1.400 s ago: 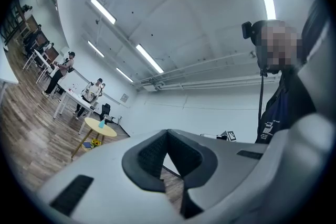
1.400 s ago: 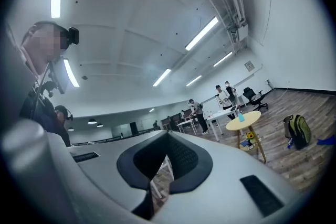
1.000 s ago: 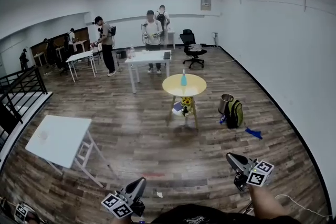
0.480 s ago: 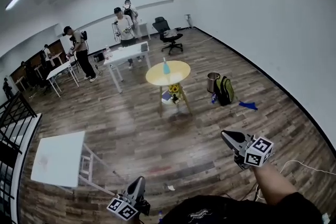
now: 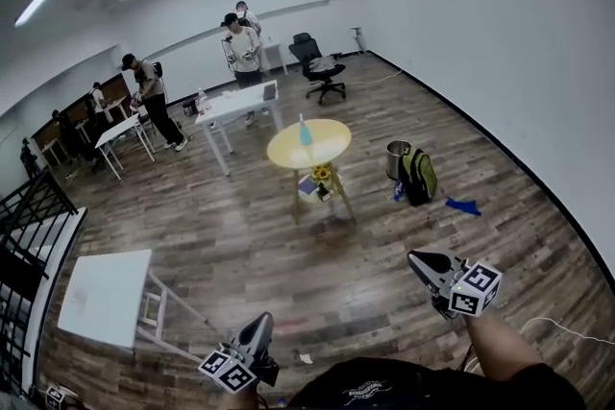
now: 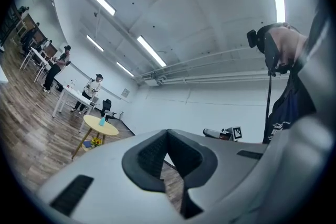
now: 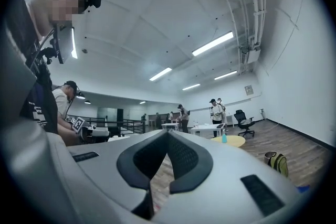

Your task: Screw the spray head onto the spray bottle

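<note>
Left gripper [image 5: 259, 329] and right gripper [image 5: 420, 261]: both pressed together on nothing, carried low and roughly level, pointing toward the round yellow table [image 5: 332, 152] but well apart from it. Probably kept closed and empty simply for want of anything to grasp within reach. Small blue spray bottle [image 5: 305, 132] upright near the middle of that table, presumably set there for a handy working height; spray head too small to make out, whether on it or beside it. Just right of the table, on the floor, a metal bin [image 5: 396, 159] and a green backpack [image 5: 421, 178], clear of the direct path. Beyond the table, a white desk [image 5: 235, 104] with people around. Judged as approach only; screwing not yet begun.
</note>
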Available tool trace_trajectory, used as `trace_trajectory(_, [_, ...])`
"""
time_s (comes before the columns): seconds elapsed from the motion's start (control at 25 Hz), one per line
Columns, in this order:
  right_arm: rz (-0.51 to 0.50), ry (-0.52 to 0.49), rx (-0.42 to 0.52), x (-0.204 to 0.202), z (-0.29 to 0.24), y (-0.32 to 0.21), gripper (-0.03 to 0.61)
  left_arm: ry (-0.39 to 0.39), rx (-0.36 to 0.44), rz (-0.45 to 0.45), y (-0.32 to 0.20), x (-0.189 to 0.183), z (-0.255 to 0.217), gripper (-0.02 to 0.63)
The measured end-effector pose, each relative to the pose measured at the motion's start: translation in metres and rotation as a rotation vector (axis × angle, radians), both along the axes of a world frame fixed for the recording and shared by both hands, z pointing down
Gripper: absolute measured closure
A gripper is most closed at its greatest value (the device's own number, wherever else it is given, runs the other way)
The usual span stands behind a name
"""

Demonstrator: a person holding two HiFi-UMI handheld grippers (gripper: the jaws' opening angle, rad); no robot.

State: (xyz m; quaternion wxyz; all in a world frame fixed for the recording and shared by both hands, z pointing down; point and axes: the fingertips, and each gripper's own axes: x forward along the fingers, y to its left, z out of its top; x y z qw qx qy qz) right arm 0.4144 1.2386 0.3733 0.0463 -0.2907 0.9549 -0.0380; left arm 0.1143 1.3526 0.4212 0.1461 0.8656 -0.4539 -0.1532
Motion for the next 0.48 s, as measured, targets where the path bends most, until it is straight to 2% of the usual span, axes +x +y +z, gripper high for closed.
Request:
trace_trajectory(0.16, [-0.06,0.03,-0.009,0.053,0.003,-0.043,0.566,-0.001,0.016,-0.035,-0.045,0.063,-0.016,0.607])
trace_trajectory(0.28, [-0.095,0.028,-0.035,0.084,0.009,-0.065,0.566,0.007,0.011,-0.028,-0.071,0.106,-0.022,0.607])
trace_trajectory(0.48, [-0.097,0.019,-0.065,0.11,0.048,-0.102,0.566,-0.011,-0.022,0.002,-0.116,0.143,0.005,0.607])
